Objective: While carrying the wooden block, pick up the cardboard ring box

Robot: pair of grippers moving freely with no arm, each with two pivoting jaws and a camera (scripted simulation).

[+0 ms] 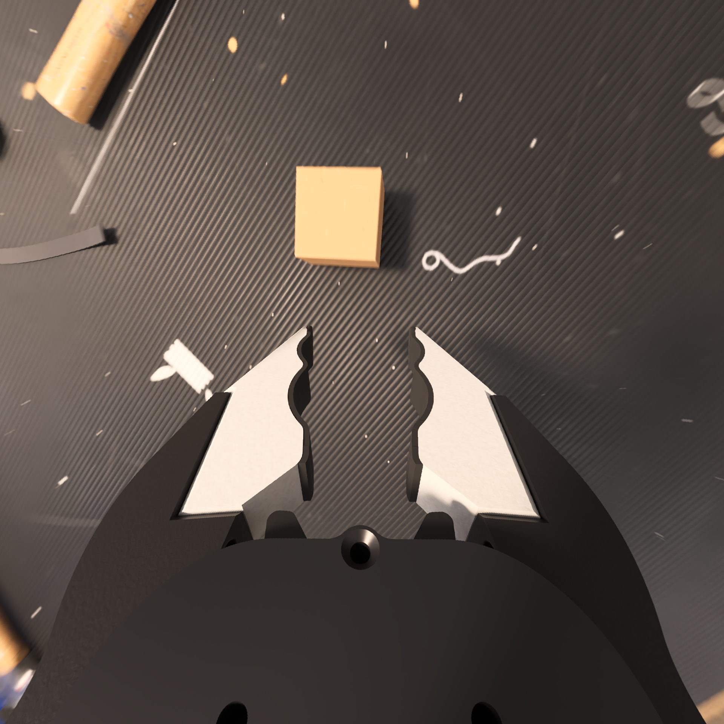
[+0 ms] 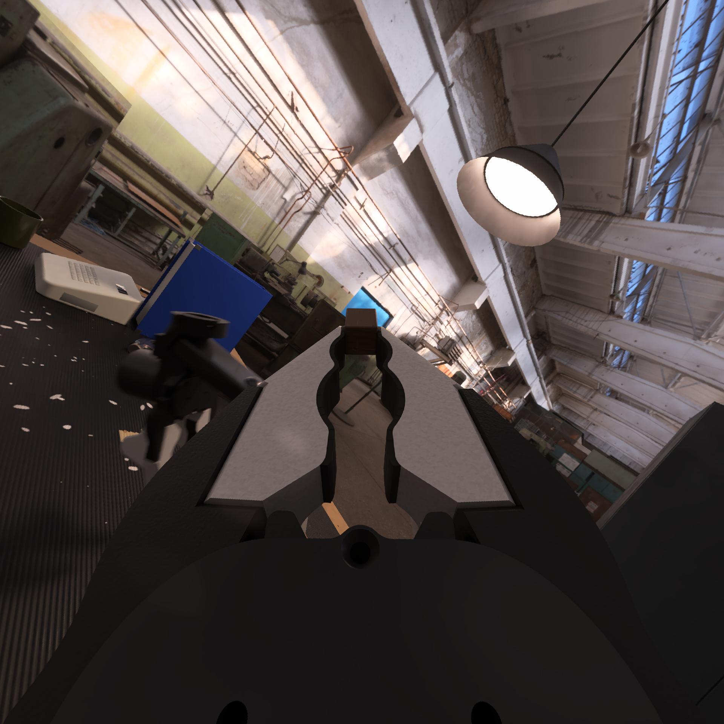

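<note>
In the left wrist view the tan cardboard ring box point(image 1: 337, 216) sits on the dark ribbed mat, straight ahead of my left gripper point(image 1: 360, 333). The left gripper is open and empty, its tips a short way short of the box. In the right wrist view my right gripper point(image 2: 361, 332) is shut on a small brown wooden block point(image 2: 360, 335), pinched between its fingertips and held up in the air, tilted toward the ceiling. The other gripper point(image 2: 176, 376) shows blurred at the left, low over the mat.
A cardboard tube point(image 1: 90, 58) lies at the far left, a dark strap point(image 1: 55, 245) at left, a white thread point(image 1: 470, 260) right of the box. A white device point(image 2: 84, 286), blue binder point(image 2: 207, 294) and green cup point(image 2: 17, 227) stand on the mat point(image 2: 58, 489). A hanging lamp point(image 2: 513, 192) is overhead.
</note>
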